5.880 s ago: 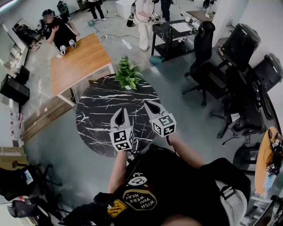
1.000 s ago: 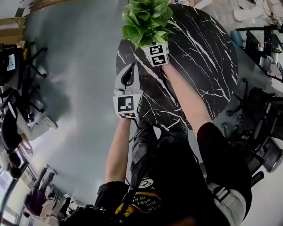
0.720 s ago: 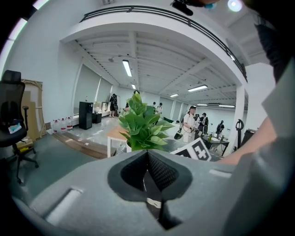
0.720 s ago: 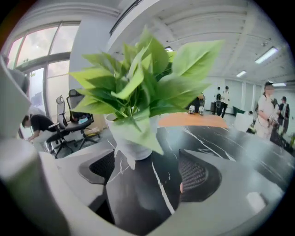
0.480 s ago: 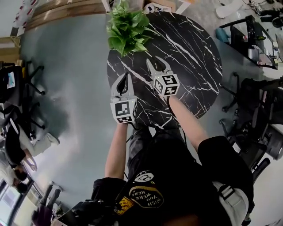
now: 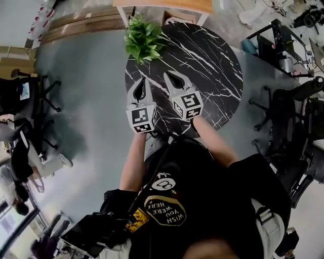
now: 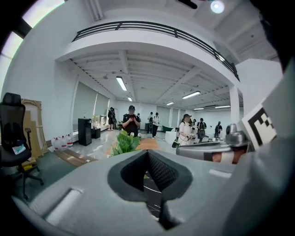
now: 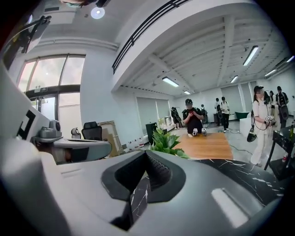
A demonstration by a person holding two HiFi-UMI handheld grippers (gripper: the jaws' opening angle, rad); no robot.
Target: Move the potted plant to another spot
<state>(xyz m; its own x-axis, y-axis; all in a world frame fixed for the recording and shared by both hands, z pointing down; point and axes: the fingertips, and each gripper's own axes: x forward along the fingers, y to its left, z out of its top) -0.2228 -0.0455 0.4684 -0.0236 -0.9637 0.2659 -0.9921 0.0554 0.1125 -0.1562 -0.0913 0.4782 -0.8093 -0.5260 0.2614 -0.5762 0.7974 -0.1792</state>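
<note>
The potted plant, bushy green leaves, stands free on the far left rim of the round black marble table. Both grippers hover side by side above the table's near part, well short of the plant. My left gripper is shut with nothing in it, and so is my right gripper. In the left gripper view the plant shows just beyond the closed left gripper. The right gripper view shows the plant past the closed right gripper.
A wooden table stands just behind the marble one, with a person in black at it. Office chairs sit right and left. Several people stand further back in the room.
The right gripper has left the plant, drawn back beside the left one and shut. Both grippers have risen toward me. The plant stays on the table's far left rim.
</note>
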